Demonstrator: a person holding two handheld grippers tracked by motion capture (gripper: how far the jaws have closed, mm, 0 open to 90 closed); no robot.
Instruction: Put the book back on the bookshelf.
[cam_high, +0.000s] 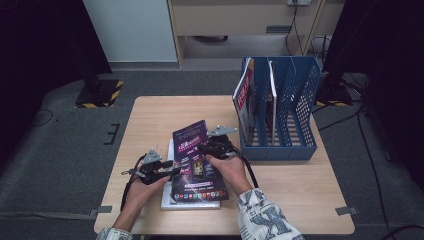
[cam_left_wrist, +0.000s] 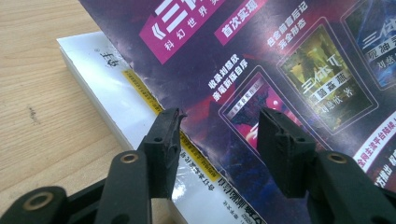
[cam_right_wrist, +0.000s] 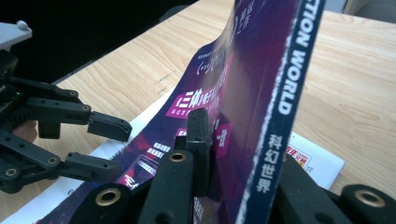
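Note:
A purple magazine (cam_high: 192, 145) lies over a white book (cam_high: 190, 205) in the middle of the wooden table (cam_high: 300, 190). My right gripper (cam_high: 206, 150) is shut on the magazine's right spine edge (cam_right_wrist: 275, 116), which is lifted and curved up off the book; one jaw lies on the cover and the other is behind the spine. My left gripper (cam_high: 172, 169) sits at the magazine's left edge with its jaws apart. In the left gripper view my left gripper (cam_left_wrist: 222, 119) hovers over the cover (cam_left_wrist: 280, 56) and the white book (cam_left_wrist: 107, 88), pressing nothing. In the right gripper view my left gripper (cam_right_wrist: 119, 149) also stands open.
A blue file rack (cam_high: 300, 145) stands at the table's right back, close to my right hand. A red-and-white magazine (cam_high: 244, 95) and another one (cam_high: 271, 90) stand upright in its left slots. Bare tabletop lies to the left and along the front right.

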